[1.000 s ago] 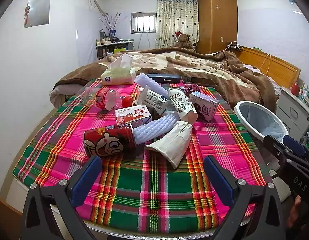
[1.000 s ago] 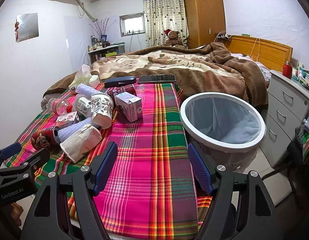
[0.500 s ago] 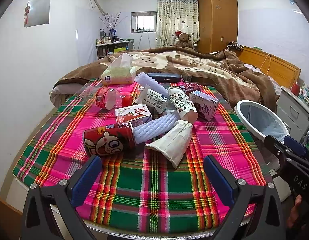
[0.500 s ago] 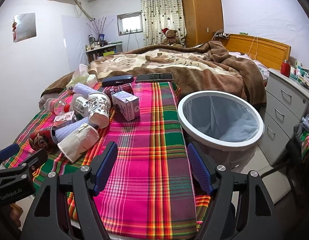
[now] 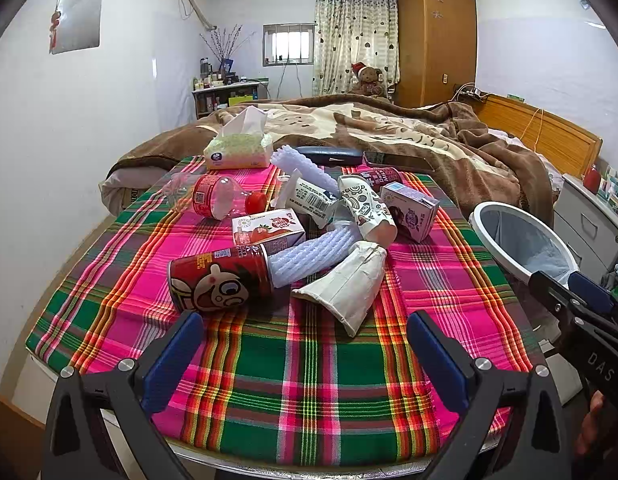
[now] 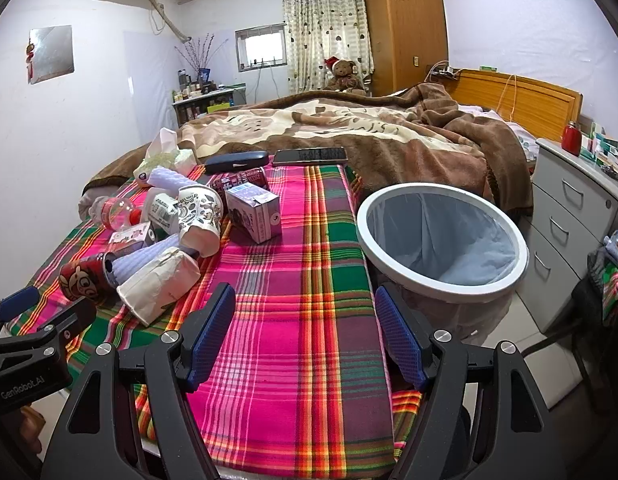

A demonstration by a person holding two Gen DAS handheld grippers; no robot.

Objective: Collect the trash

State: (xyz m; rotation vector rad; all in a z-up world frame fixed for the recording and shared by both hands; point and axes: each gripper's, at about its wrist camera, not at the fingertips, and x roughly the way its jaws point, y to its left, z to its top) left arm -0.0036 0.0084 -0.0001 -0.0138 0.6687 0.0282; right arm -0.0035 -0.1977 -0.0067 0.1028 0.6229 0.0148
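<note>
A pile of trash lies on the plaid-covered table [image 5: 309, 380]: a red cartoon can [image 5: 219, 278], a crushed white paper cup [image 5: 345, 284], a ribbed white sleeve [image 5: 309, 254], a strawberry carton [image 5: 269, 230], a patterned cup [image 5: 367, 208], a purple carton [image 5: 409, 208] and a plastic bottle [image 5: 221, 198]. My left gripper [image 5: 305, 344] is open and empty, just short of the can and crushed cup. My right gripper [image 6: 305, 328] is open and empty over the table's right part. A white-rimmed bin [image 6: 441, 240] with a liner stands right of the table.
A tissue pack [image 5: 239, 150], a dark case [image 5: 329, 156] and a phone [image 5: 397, 160] lie at the table's far edge against the bed's brown blanket [image 6: 389, 136]. A grey drawer unit [image 6: 569, 216] stands right of the bin.
The right gripper has moved slightly forward and left, so the bin sits a little nearer. The left gripper and the trash have not visibly moved.
</note>
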